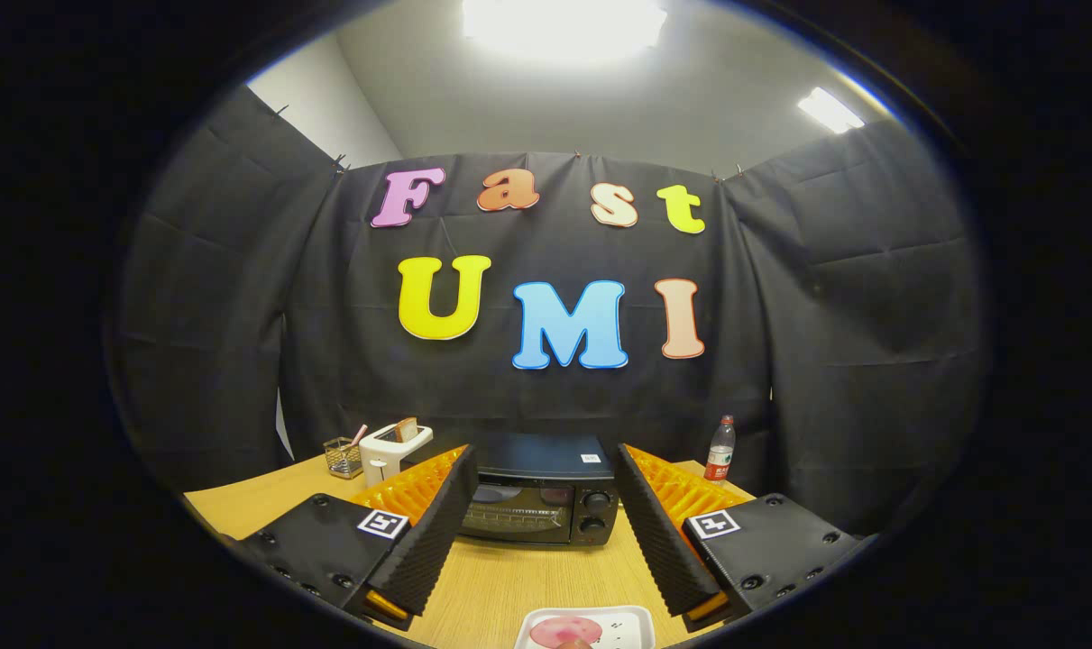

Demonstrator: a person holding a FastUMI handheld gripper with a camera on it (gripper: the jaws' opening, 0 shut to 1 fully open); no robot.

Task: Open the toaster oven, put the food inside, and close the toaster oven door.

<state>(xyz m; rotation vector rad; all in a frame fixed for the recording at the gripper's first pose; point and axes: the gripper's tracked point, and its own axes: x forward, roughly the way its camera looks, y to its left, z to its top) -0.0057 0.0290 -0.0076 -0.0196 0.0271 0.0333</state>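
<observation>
Tongs [543, 532] spread wide, gripping nothing, lined up on the toaster oven [536, 491] straight ahead, door shut. Food [564, 631] waiting on a white tray [631, 617] below, close in on the tabletop [509, 577]. Probably staged for quick loading.

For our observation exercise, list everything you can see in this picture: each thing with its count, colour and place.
black toaster oven: one, black, door shut, on the table beyond the fingers
white tray of pink food: one, white, between the fingers, nearest the camera
white pop-up toaster: one, white, holding a slice, behind the oven on one side
wire mesh basket: one, metal, beside the toaster
clear plastic bottle: one, red-capped, behind the oven on the other side
wooden table: one, light wood
gripper: one, fingers spread open, holding nothing
</observation>
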